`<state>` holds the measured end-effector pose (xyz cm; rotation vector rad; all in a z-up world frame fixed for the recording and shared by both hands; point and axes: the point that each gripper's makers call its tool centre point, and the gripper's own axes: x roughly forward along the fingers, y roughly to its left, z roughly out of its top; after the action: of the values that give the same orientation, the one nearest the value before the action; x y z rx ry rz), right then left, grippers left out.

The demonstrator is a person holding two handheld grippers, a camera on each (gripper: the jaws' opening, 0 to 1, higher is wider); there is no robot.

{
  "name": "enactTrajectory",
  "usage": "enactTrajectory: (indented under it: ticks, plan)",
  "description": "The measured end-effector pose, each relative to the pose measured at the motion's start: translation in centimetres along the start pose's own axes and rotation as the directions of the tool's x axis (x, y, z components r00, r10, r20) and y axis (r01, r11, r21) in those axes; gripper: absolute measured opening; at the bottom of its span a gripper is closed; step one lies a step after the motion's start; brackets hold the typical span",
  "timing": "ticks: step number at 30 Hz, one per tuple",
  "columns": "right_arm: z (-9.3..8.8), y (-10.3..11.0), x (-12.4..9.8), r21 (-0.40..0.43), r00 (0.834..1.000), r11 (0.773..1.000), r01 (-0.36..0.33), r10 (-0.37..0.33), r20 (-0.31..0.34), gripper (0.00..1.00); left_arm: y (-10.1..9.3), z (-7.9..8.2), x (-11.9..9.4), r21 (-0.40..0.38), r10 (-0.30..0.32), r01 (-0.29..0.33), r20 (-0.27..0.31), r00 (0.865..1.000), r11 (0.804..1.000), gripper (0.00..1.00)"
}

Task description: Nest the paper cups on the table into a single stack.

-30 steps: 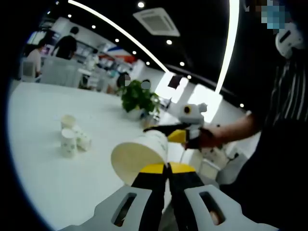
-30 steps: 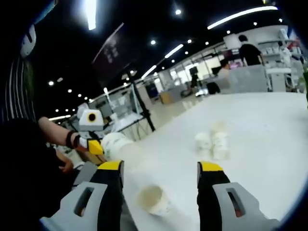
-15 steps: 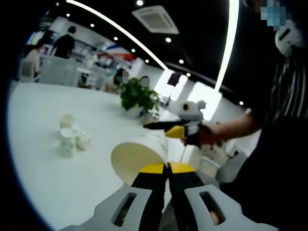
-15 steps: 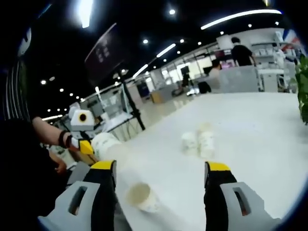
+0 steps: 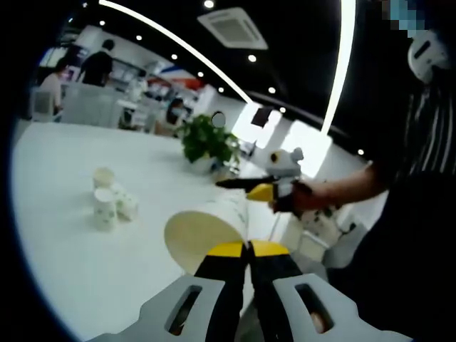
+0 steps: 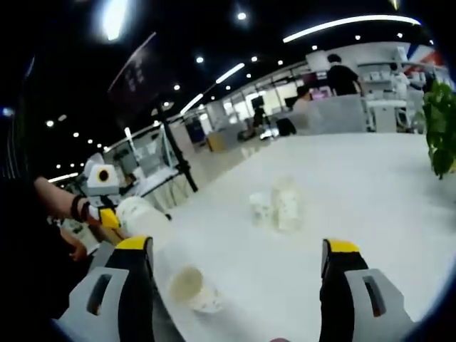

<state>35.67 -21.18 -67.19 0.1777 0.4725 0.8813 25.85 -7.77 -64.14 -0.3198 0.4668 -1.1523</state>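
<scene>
My left gripper (image 5: 239, 248) is shut on the rim of a white paper cup (image 5: 203, 231), held tilted above the table's near edge with its mouth toward the camera. The right gripper view shows this cup (image 6: 141, 216) at the left with the left gripper (image 6: 108, 218). My right gripper (image 6: 239, 249) stands wide open with nothing between its jaws, above a cup lying on its side (image 6: 189, 288). A small cluster of cups (image 6: 278, 203) stands farther out on the white table (image 6: 370, 192); the left gripper view has the cluster (image 5: 108, 203) at the left. The right gripper (image 5: 235, 185) hovers beyond the held cup.
A potted plant (image 5: 206, 142) stands on the far part of the table, and it appears at the right edge (image 6: 442, 128) of the right gripper view. People and white furniture (image 5: 78, 100) lie beyond the table. A person's forearm (image 5: 342, 192) reaches in from the right.
My right gripper's jaws have opened wider and its view has swung, so the lying cup and the cluster sit further left. The left gripper keeps its hold on the cup.
</scene>
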Motion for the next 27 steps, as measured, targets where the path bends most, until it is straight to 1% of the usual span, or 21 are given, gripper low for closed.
enactTrajectory:
  ticks: [3,8,11,19,27]
  plan:
    - [-0.3,-0.5,-0.2,-0.005,1.0,1.0,0.017,-0.017,-0.002,1.0,0.0,-0.1,0.0,0.005,0.003,-0.003,-0.004,1.0,1.0,0.0]
    - [-1.0,-0.7,-0.4,-0.016,0.999,0.999,0.029,-0.03,-0.029,1.0,-0.2,-0.2,0.0,0.009,0.001,-0.001,-0.013,1.0,1.0,0.0]
    - [-1.0,-1.0,-0.5,-0.037,0.999,0.998,0.04,-0.041,-0.033,1.0,-0.3,-0.1,0.1,0.018,0.0,0.0,-0.021,1.0,1.0,0.0]
    - [-0.8,-1.3,-0.6,-0.032,0.998,0.998,0.049,-0.05,-0.024,1.0,-0.5,-0.3,0.2,0.034,-0.002,0.003,-0.044,0.999,0.999,0.0]
    - [-1.2,-1.4,-0.5,-0.023,0.998,0.998,0.056,-0.057,-0.034,1.0,-0.6,-0.2,0.0,0.058,0.006,-0.002,-0.072,0.997,0.998,0.0]
